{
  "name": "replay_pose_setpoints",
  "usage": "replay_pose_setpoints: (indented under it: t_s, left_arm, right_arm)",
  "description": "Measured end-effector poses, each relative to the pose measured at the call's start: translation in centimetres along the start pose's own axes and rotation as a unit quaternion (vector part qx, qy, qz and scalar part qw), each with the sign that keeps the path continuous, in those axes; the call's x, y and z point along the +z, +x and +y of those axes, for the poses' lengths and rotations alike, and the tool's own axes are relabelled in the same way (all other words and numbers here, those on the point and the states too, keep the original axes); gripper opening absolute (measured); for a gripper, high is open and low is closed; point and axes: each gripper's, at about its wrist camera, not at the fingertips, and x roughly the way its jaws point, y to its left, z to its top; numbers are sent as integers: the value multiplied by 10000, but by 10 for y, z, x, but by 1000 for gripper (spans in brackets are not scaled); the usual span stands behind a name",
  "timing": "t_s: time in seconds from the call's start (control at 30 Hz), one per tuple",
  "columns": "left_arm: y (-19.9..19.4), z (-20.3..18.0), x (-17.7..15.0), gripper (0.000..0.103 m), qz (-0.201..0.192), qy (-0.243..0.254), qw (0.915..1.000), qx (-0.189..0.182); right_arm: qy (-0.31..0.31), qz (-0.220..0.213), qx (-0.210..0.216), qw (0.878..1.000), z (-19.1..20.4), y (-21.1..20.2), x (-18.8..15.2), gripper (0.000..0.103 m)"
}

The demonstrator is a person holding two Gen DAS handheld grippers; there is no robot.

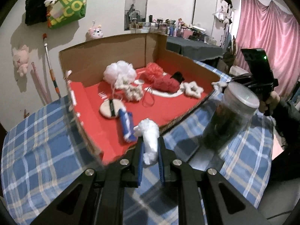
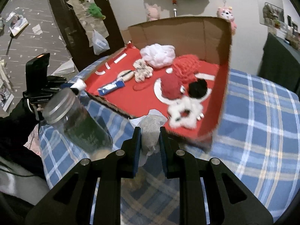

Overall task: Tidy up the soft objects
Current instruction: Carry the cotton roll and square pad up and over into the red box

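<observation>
Green bag (image 1: 69,5) lettering reads "MEC", "ECO" — each hand-held gripper clamps a soft bundle

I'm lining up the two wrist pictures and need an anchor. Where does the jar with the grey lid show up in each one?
Left wrist view: the jar stands at right of centre on the plaid cloth, just right of the cardboard box.
Right wrist view: the jar is at left of centre, just left of the box.
Shared landmark: the red bath puff inside the box.
</observation>
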Motion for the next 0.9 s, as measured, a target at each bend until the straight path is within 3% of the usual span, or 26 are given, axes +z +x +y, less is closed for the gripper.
replay_pose_setpoints:
  t_s: [0.1, 0.37, 0.67, 0.9]
  left_arm:
    - [12, -3, 15, 14, 75, -33, 9999, -95]
    - [60, -15, 52, 15, 714, -181, 9971, -188]
    - [106, -9, 66, 16, 1448, -503, 9880, -158]
    - [122, -1, 67, 16, 1674, -681, 9835, -80]
  right_arm:
    - [-62, 49, 37, 10000, 6, 10, 16, 18]
    - [-465, 740, -232, 9959, 27, 61, 54, 18]
    - [-503, 1635, -318, 9847, 21, 105, 74, 18]
    - [-584, 1891, -452, 9792, 18, 118, 78, 18]
